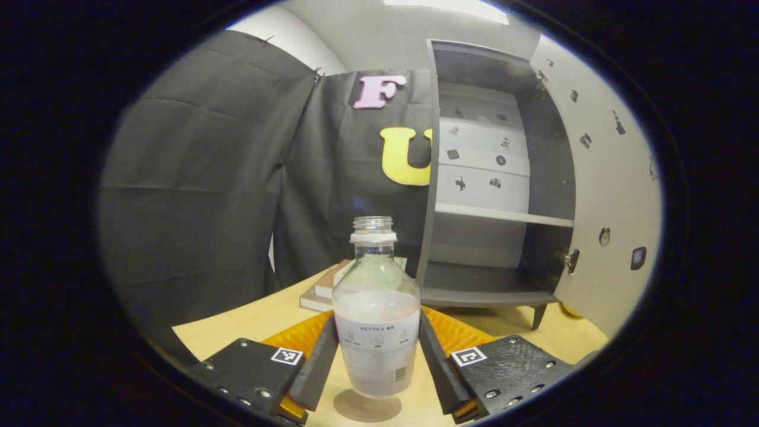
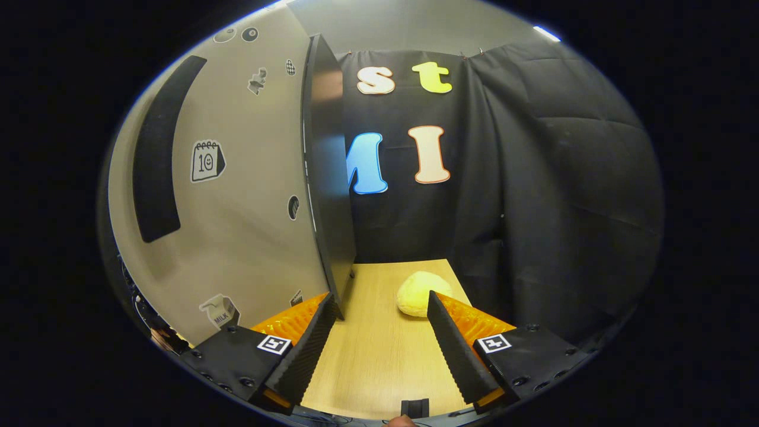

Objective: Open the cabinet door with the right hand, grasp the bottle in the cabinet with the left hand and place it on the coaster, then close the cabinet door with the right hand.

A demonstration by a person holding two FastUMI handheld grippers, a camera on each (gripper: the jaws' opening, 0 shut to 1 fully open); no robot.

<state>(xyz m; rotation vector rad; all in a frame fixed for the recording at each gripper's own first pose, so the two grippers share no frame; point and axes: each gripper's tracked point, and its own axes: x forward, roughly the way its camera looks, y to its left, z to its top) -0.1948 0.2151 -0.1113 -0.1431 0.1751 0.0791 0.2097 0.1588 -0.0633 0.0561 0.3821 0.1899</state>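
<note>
Left tongs [image 1: 376, 362] grip bottle [image 1: 376, 314], hiding most of coaster [image 1: 366, 408].

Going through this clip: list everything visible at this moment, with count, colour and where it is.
bottle: 1, clear with a white collar and no cap, whitish liquid inside, standing on the table between the left gripper's fingers.
coaster: 1, brownish disc, under the bottle.
cabinet: 1, grey, open, on the table behind the bottle; shelves bare.
cabinet door: 1, light grey with stickers, swung open, beside the right gripper.
books: a small stack, left of the cabinet.
yellow lump: 1, on the table by the right gripper.
table: 1, light wood.
left gripper: fingers flank the bottle; contact unclear.
right gripper: open, holding nothing.
</note>
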